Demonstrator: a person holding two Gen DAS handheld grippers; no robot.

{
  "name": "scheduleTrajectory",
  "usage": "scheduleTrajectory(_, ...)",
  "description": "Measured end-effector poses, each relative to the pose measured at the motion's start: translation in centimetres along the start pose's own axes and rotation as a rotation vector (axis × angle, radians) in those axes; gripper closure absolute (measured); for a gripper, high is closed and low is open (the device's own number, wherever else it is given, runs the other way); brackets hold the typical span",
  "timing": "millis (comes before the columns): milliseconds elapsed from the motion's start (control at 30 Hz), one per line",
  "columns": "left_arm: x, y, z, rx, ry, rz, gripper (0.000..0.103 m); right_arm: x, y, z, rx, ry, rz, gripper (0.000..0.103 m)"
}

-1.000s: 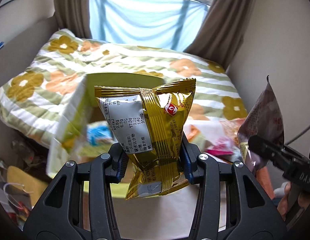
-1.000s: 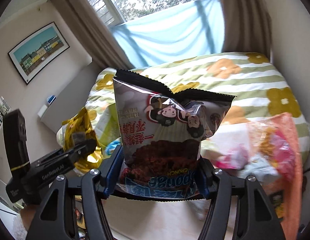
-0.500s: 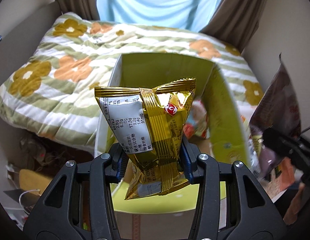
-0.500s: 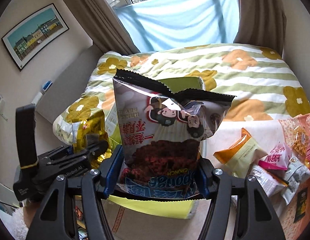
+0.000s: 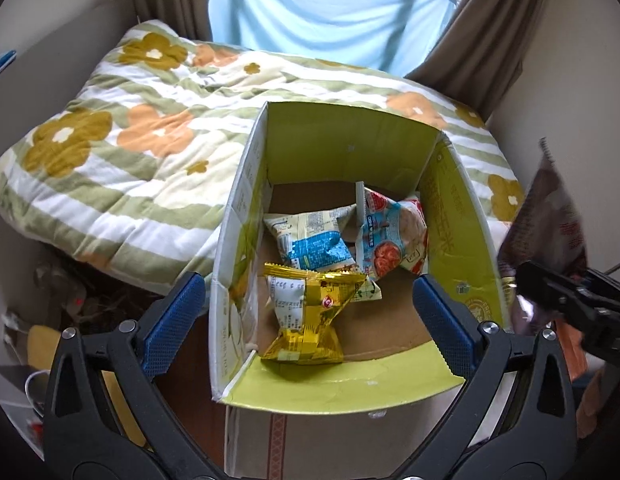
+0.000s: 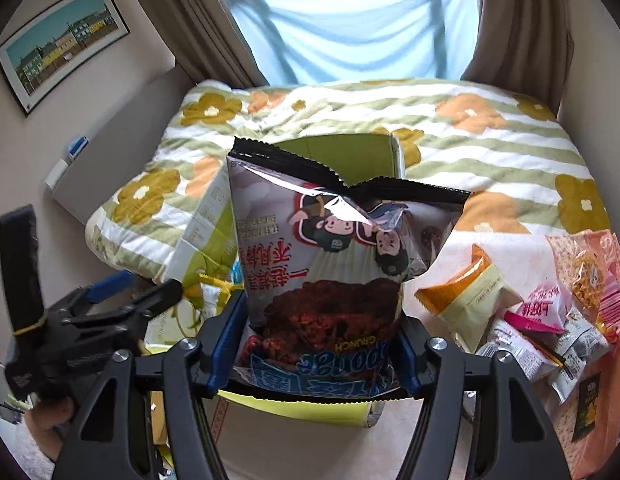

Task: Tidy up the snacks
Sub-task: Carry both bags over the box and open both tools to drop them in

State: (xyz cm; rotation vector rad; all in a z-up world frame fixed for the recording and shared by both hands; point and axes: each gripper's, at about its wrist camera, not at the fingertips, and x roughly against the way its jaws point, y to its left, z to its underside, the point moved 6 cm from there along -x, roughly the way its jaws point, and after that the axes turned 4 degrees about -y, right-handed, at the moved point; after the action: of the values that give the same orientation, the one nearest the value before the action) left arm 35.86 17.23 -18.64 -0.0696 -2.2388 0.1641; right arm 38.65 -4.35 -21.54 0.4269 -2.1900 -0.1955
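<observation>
the dark snack bag (image 6: 333, 264) reads "crunch", upside down.

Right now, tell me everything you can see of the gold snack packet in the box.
The gold snack packet is a shiny foil pillow pack, crimped at both ends, with a white printed panel and a small red logo. It looks sealed and a little crumpled. It lies free on the brown floor of the cardboard box, near the front-left corner, its top edge overlapping the white-and-blue packet behind it. The left gripper has just opened; its jaws stand wide and clear of it.
</observation>
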Motion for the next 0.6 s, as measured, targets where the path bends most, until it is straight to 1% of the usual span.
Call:
scheduleTrajectory(67, 0.1, 0.1, -0.1, -0.019, -0.010, -0.022, 0.000, -0.6, 0.6, 0.1, 0.024, 0.019, -0.010, 0.042)
scheduleTrajectory(133, 0.3, 0.3, 0.0, -0.029, -0.022, -0.057, 0.000, -1.2, 0.8, 0.4, 0.053, 0.037, 0.001, 0.042)
scheduleTrajectory(167, 0.3, 0.4, 0.0, -0.028, -0.023, -0.060, 0.000, -1.6, 1.0, 0.5, 0.066, 0.047, 0.008, 0.042)
scheduleTrajectory(300, 0.5, 0.9, 0.1, -0.011, -0.019, -0.051, 0.000, -2.7, 1.5, 0.7, 0.074, 0.074, -0.014, 0.042)
scheduleTrajectory(367, 0.4, 1.1, 0.2, -0.019, -0.022, -0.067, 0.000, -3.3, 1.5, 0.8, 0.075, 0.080, -0.007, 0.039)
scheduleTrajectory(400, 0.5, 1.3, 0.2, -0.023, -0.024, -0.076, 0.000, -3.5, 1.5, 0.8, 0.068, 0.082, -0.009, 0.028)
scheduleTrajectory(433, 0.6, 1.5, 0.3, -0.022, -0.026, -0.085, 0.000, -3.5, 1.2, 0.9, 0.061, 0.075, -0.020, 0.008)
scheduleTrajectory(467, 0.6, 1.7, 0.4, -0.020, -0.028, -0.088, 0.000, -3.6, 1.3, 1.0, 0.061, 0.068, -0.025, 0.002)
scheduleTrajectory(533, 0.8, 2.0, 0.4, -0.009, -0.032, -0.091, 0.000, -3.4, 1.3, 1.2, 0.083, 0.043, -0.018, 0.000)
scheduleTrajectory(600, 0.9, 2.4, 0.5, 0.007, -0.035, -0.089, 0.000, -3.4, 1.4, 1.7, 0.112, 0.038, -0.005, 0.000)
